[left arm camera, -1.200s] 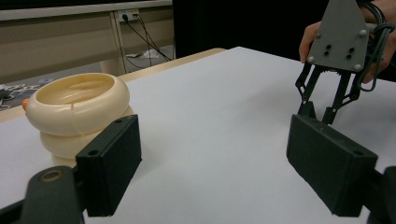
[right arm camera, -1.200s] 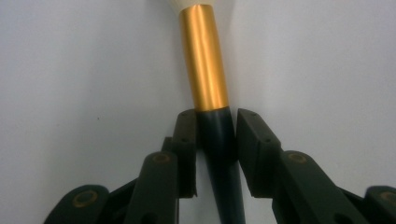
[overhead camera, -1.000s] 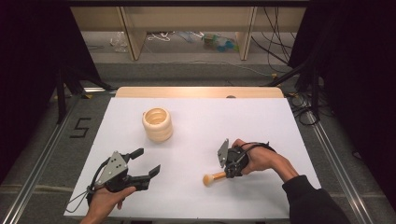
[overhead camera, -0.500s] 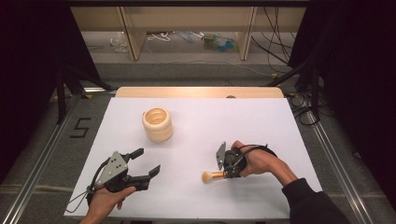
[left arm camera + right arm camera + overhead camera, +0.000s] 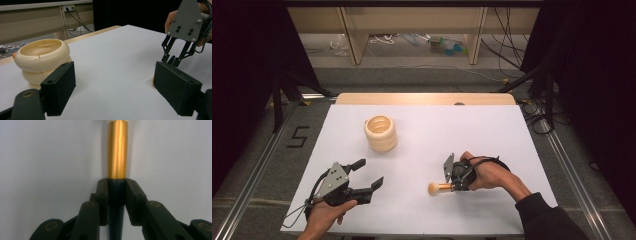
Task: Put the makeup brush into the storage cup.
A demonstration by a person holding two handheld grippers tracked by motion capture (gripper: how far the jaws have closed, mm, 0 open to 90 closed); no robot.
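Right gripper (image 5: 451, 185) jaws clamped on dark handle of gold-ferruled brush (image 5: 117, 152); ferrule projects straight ahead of jaws. Keep grip centred, level. Left gripper (image 5: 362, 181) jaws wide, empty; ring stack (image 5: 42, 62) just beyond left jaw.

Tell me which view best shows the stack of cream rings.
The left gripper view: the stack of cream rings sits close, its hollow top and stacked tiers clear. The high view shows the stack small, standing on the white table.

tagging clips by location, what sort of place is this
Probably a lab or recording workspace: a white table between dark curtains, loose cables on the floor, and a handheld claw on the table.
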